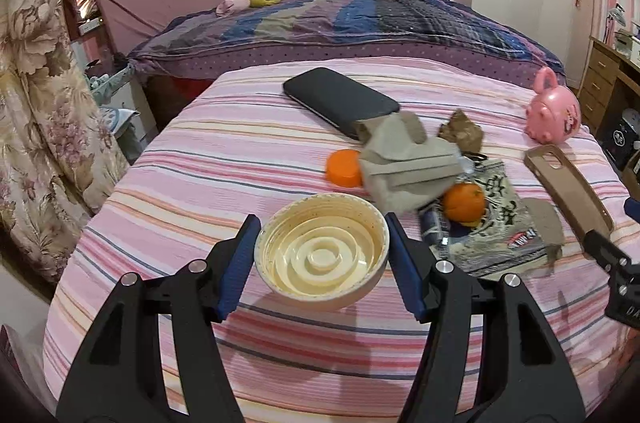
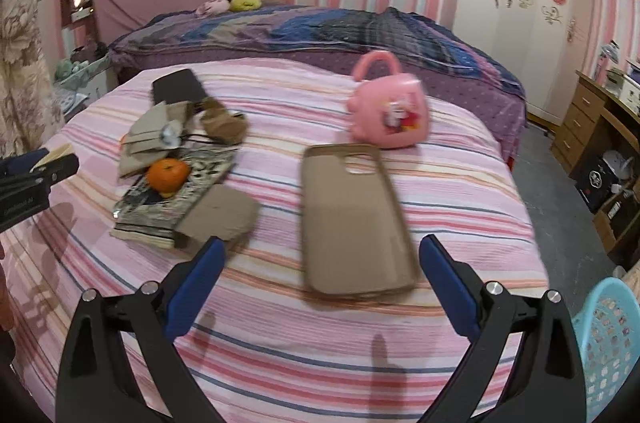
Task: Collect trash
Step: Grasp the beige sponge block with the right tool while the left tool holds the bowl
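Note:
My left gripper (image 1: 321,219) is shut on a cream round bowl-shaped lid (image 1: 320,255), one blue pad on each side of its rim; it hangs just above the striped cloth and casts a shadow. Behind it lie an orange cap (image 1: 344,167), folded beige paper (image 1: 404,163), a crumpled brown scrap (image 1: 460,131) and a printed wrapper (image 1: 492,223) with an orange fruit (image 1: 464,203) on it. My right gripper (image 2: 323,240) is open above a tan phone case (image 2: 352,219) that lies flat on the cloth. A beige card piece (image 2: 220,215) rests to its left.
A pink-striped cloth covers the round table (image 1: 200,163). A black phone (image 1: 340,99) lies at the back, and a pink toy bag (image 2: 388,115) stands behind the case. A blue plastic basket (image 2: 608,343) stands on the floor at the right. A bed lies beyond the table.

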Action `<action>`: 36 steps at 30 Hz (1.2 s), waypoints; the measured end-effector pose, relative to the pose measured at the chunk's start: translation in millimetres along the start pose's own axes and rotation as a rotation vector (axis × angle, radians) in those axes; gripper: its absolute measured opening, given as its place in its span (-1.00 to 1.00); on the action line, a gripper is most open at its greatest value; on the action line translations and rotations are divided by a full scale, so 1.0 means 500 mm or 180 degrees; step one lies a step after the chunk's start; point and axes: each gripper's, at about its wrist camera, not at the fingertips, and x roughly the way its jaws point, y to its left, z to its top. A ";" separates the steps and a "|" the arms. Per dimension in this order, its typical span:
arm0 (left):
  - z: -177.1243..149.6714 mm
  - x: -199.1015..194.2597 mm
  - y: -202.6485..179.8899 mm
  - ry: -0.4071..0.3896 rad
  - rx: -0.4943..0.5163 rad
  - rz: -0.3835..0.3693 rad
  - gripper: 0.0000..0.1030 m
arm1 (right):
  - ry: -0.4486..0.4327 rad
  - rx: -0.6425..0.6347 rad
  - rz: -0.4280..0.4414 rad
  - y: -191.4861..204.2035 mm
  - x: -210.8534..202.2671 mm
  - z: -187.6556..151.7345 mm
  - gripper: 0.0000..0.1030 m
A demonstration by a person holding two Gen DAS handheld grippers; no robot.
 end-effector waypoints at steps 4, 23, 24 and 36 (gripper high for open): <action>0.010 0.001 0.021 -0.0015 -0.0074 0.0009 0.19 | 0.0052 -0.0020 0.0014 0.030 0.017 0.008 0.85; 0.014 0.007 0.051 0.0023 -0.0241 -0.0056 0.19 | 0.0407 -0.0281 0.0275 0.143 0.084 0.020 0.38; 0.014 0.008 0.050 0.0025 -0.0229 -0.0051 0.19 | 0.0408 -0.0237 0.0290 0.138 0.083 0.021 0.34; 0.015 -0.014 0.024 -0.0038 -0.0161 -0.0118 0.19 | 0.0134 -0.0238 0.0379 0.102 0.017 0.009 0.09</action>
